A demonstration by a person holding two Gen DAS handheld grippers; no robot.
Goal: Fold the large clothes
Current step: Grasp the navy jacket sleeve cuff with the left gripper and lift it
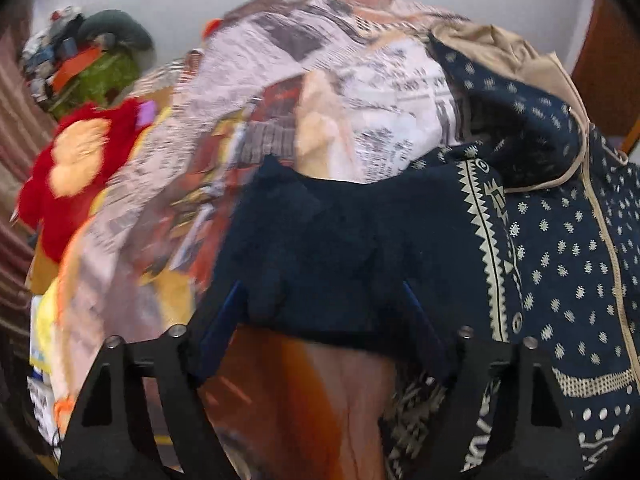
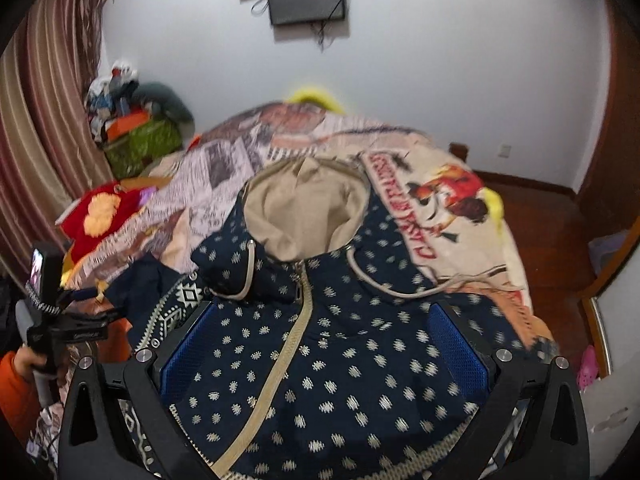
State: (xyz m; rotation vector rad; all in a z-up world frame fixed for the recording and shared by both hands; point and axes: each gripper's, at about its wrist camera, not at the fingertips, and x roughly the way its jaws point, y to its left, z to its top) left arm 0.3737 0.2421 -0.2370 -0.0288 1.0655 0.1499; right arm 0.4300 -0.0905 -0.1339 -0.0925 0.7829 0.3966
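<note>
Your left gripper [image 1: 324, 300] has its jaws spread wide, yet a dark navy fold of the hooded jacket [image 1: 552, 240] is bunched between the fingers and draped over them; whether the pads actually pinch the cloth cannot be told, since the fabric hides the tips and the view is motion-blurred. Your right gripper [image 2: 324, 344] also stands wide open, its blue pads either side of the jacket's [image 2: 340, 360] dotted front panel, low over it; contact cannot be confirmed.

The jacket lies spread on the bed [image 2: 460, 208], front up, beige zipper [image 2: 296, 332] running down its middle, beige-lined hood [image 2: 308, 208] open toward the far wall, drawcords loose on both sides. In the right wrist view your left gripper [image 2: 64, 320] sits at the jacket's patterned left edge.

Beside the jacket on the printed bedspread lies a red cloth [image 2: 100, 216] with yellow patches. A heap of clothes [image 2: 132, 120] sits in the far corner by the striped curtain [image 2: 44, 120].
</note>
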